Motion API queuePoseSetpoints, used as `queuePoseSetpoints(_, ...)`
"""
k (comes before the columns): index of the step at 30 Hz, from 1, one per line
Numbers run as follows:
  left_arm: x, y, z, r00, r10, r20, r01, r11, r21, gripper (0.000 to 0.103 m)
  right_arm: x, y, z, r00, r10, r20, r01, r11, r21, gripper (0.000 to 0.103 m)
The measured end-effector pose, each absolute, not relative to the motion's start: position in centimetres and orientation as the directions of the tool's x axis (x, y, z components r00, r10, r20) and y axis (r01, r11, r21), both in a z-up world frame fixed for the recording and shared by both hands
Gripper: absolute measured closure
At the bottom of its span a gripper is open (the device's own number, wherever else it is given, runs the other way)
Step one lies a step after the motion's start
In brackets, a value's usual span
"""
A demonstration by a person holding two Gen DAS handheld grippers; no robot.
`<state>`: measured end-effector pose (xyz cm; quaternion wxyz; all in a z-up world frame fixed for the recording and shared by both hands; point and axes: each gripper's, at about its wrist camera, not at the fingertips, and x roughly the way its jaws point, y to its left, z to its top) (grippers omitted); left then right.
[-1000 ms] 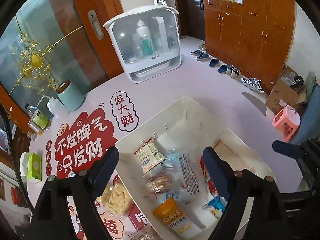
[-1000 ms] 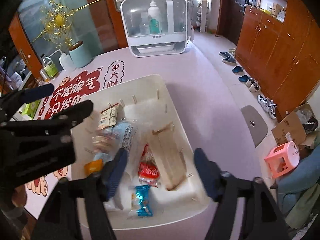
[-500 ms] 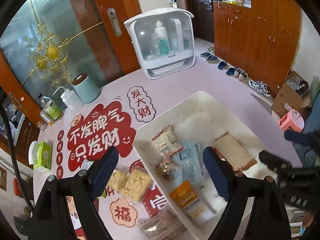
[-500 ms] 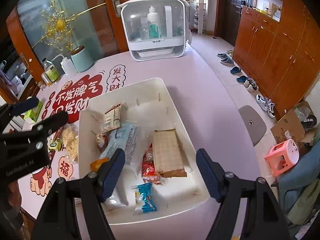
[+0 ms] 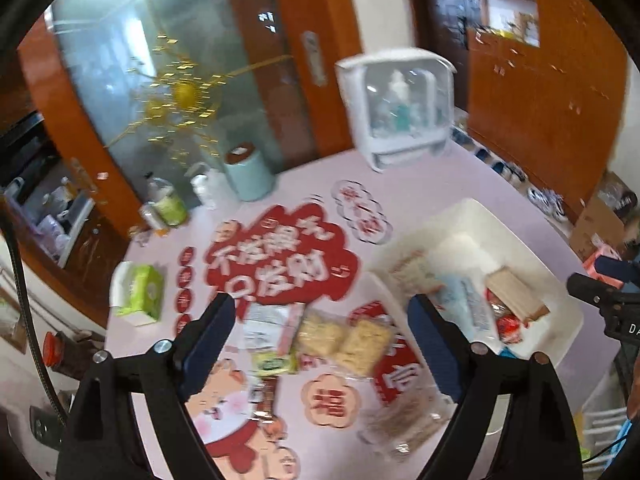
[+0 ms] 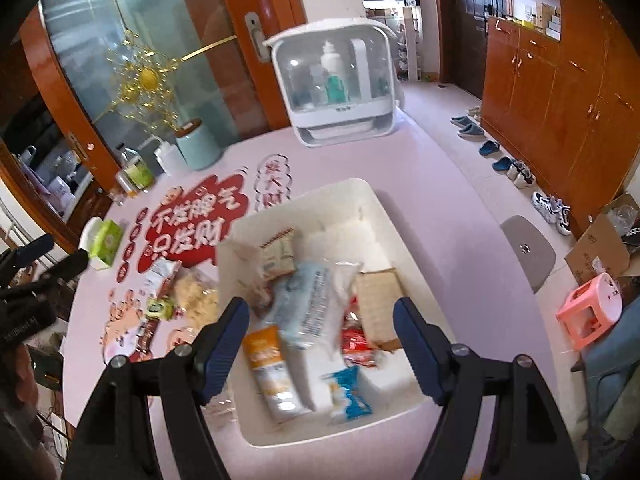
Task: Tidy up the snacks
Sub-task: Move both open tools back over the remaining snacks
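Observation:
A white bin [image 6: 404, 220] on the pink table holds several snack packs: an orange oats pack [image 6: 270, 364], a pale blue bag [image 6: 310, 300], a red pack [image 6: 354, 342], a brown wafer pack [image 6: 378, 296]. The bin also shows in the left wrist view [image 5: 516, 248]. Loose snacks lie left of it: a bag of yellow crackers [image 5: 344, 338], a white-pink pack [image 5: 268, 322], a clear pack [image 5: 408, 420]. My left gripper [image 5: 320, 344] is open and empty above the loose snacks. My right gripper [image 6: 322, 344] is open and empty above the bin.
A white lidded organiser [image 6: 336, 88] stands at the table's far edge. A mint canister [image 6: 198, 146], bottles [image 6: 136, 172] and a green tissue pack [image 6: 106, 238] sit at the far left. Red stickers cover the table's left part. A pink stool [image 6: 592, 312] stands on the floor at right.
My left gripper has swung left, from above the bin to above the loose snacks on the table. My right gripper has pulled back and up a little over the bin.

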<state>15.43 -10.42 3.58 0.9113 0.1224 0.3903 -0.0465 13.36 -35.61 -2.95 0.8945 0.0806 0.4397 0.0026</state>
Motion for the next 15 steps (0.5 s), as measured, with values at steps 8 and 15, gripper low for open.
queuePoseSetpoints(8,15.2,-1.7,4.9,0.714,0.067,-0.697,0.122,0.968,0.218,0.011,12.2,-29.3,-2.6,0.619,0.104,-0.779,0.030,0.987,0.155,0.027)
queuePoseSetpoints(15,15.8,3.9,1.8,0.663,0.042,-0.747,0.182,0.959,0.215,0.011,11.2,-23.7,-5.1,0.556,0.112,-0.824,0.095,0.976,0.197,0.027)
